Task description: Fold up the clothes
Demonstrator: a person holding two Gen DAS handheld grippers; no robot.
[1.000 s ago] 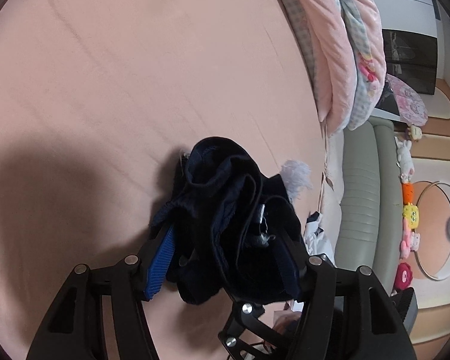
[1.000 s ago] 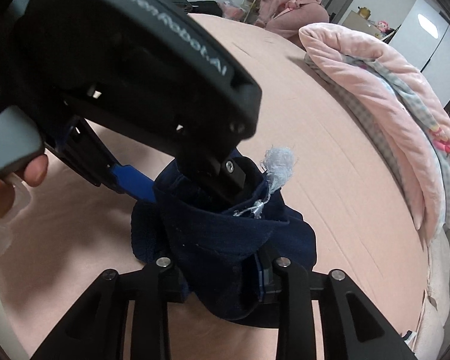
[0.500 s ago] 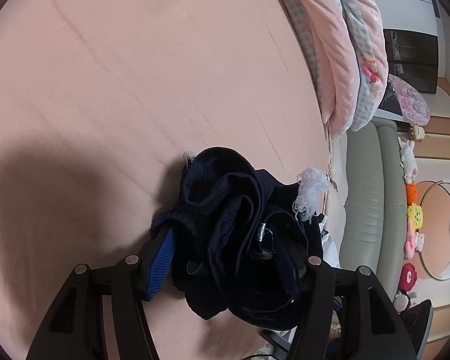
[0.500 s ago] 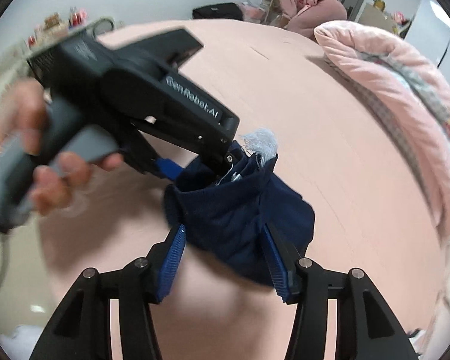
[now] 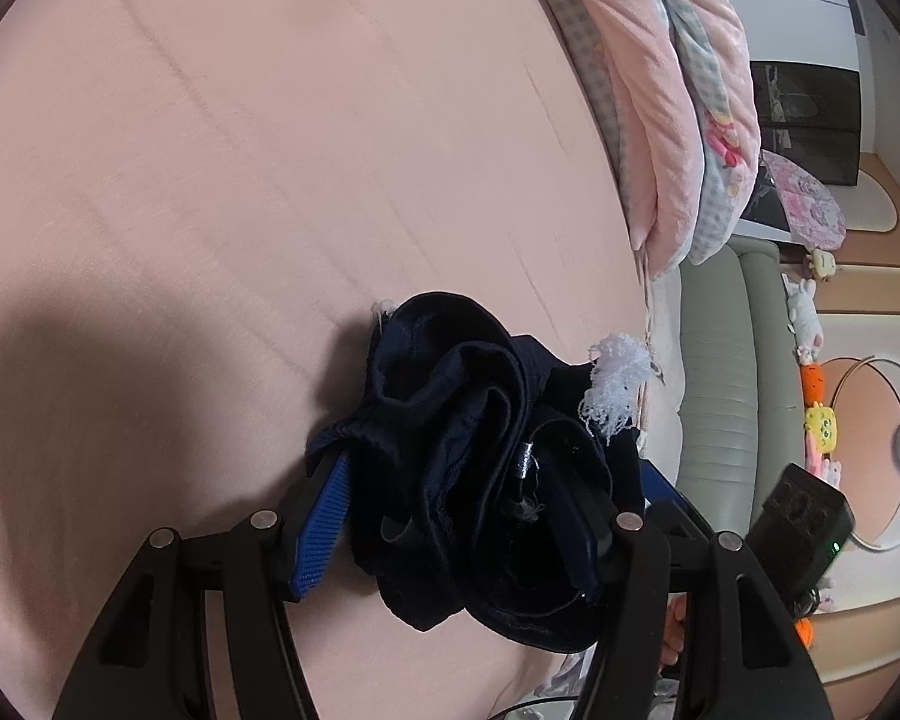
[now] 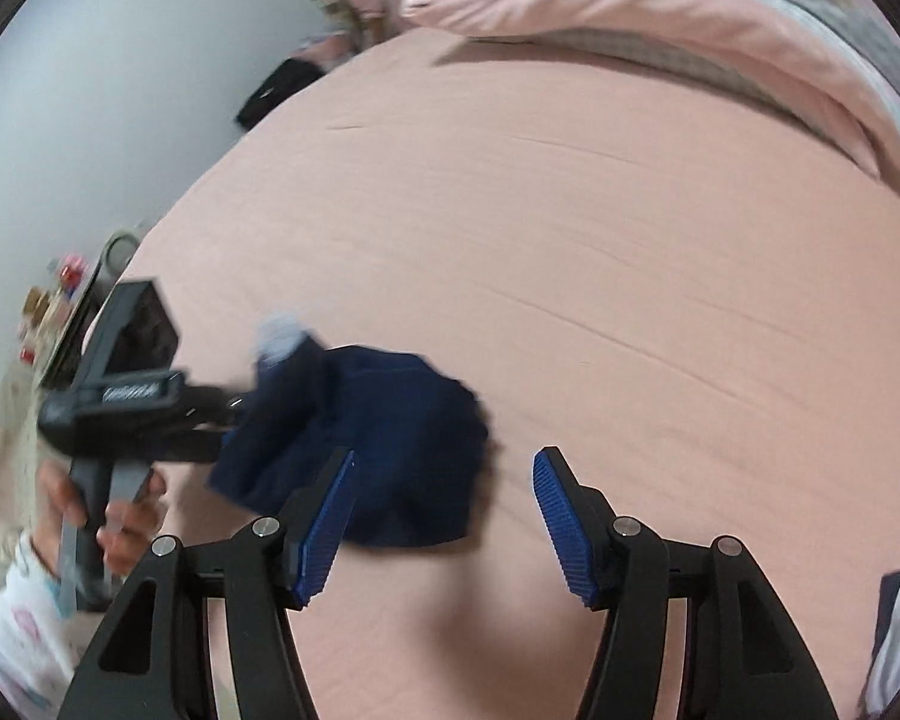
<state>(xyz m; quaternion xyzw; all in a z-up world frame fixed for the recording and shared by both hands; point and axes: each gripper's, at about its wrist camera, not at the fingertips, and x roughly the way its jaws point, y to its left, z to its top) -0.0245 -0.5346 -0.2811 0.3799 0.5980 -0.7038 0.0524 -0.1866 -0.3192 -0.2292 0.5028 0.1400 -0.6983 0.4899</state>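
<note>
Dark blue cloth (image 5: 480, 480) sits bunched between the left tongs (image 5: 468, 516), which squeeze it. The right tongs (image 6: 444, 516) have just been opening, nothing between them; the cloth is to their left.

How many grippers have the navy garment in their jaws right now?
1. The left gripper is shut on the bunched navy garment above the pink sheet. The right gripper has just been opening and holds nothing.

- Navy garment (image 5: 450, 468): soft matt cloth, rumpled, frayed white tuft.
- Bed sheet (image 5: 270, 180): smooth matt pink fabric.
- Right gripper (image 6: 444, 516): matt black plastic, ribbed blue pads, metal rivets.
- Quilt (image 5: 660, 90): plush.
</note>
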